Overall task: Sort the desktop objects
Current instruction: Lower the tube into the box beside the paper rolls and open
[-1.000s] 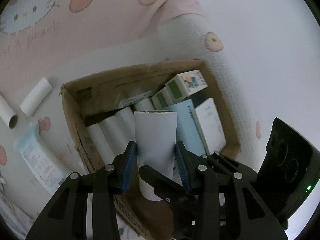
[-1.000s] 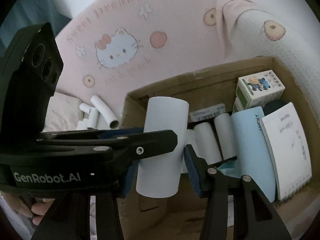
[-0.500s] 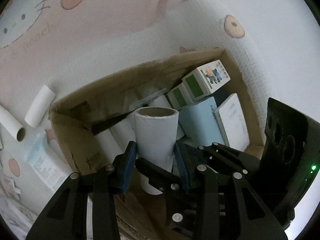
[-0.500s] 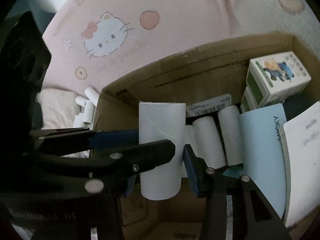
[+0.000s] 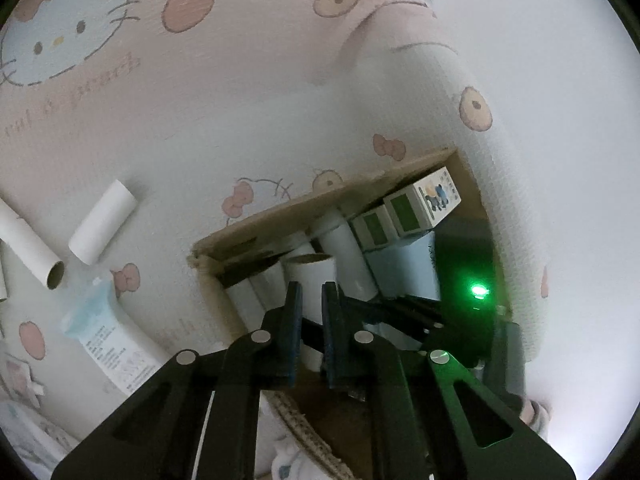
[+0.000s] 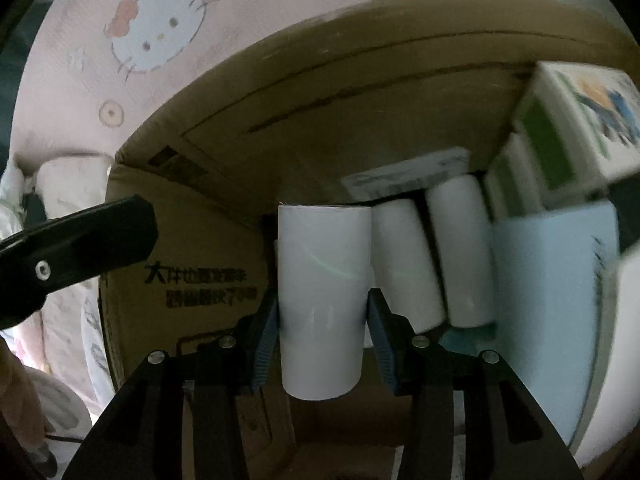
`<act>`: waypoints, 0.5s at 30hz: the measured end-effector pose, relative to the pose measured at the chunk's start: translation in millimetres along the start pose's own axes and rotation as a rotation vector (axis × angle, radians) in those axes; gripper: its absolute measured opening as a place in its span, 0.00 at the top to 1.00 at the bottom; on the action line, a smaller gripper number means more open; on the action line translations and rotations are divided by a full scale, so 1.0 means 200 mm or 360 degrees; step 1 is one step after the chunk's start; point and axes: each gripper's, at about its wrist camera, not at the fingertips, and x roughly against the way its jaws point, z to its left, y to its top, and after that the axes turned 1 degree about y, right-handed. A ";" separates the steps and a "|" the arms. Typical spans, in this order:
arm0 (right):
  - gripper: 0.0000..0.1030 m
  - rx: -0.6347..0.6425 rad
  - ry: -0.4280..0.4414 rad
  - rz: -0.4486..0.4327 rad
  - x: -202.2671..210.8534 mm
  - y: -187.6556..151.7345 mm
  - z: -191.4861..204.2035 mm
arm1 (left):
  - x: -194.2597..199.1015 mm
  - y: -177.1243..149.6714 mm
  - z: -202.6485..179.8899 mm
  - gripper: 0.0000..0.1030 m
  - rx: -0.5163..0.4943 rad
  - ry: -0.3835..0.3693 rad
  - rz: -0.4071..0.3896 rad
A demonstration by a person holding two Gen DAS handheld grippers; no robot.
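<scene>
I hold the cardboard tube (image 6: 322,300) in my right gripper (image 6: 322,344) above the cardboard box (image 6: 360,92) to join its rolls (image 6: 408,264), while my empty left gripper (image 5: 311,332) is closing, nearly shut.

Left wrist view: set above and left of the box (image 5: 280,216), facing steeply down over its near-left corner; sheet beyond the box fills the upper frame, box interior seen at moderate range. Right wrist view: set close inside the box (image 6: 360,92), facing down toward its far wall, interior filling the frame. Both views share the far wall, the lying tubes (image 5: 348,256) (image 6: 408,264) and the green-sided carton (image 5: 420,204) (image 6: 568,128) at the box's right end
</scene>
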 end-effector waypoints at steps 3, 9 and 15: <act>0.60 0.0045 -0.0027 0.0068 -0.07 0.03 0.04 | 0.03 -0.01 0.03 0.89 -0.0004 -0.0016 -0.0014; 0.60 0.0107 -0.0105 0.0198 -0.18 0.05 0.10 | 0.07 -0.02 0.03 0.89 -0.0085 -0.0020 -0.0055; 0.60 0.0058 -0.0063 0.0161 -0.13 0.04 0.11 | 0.10 -0.03 0.00 0.89 -0.0157 -0.0006 -0.0078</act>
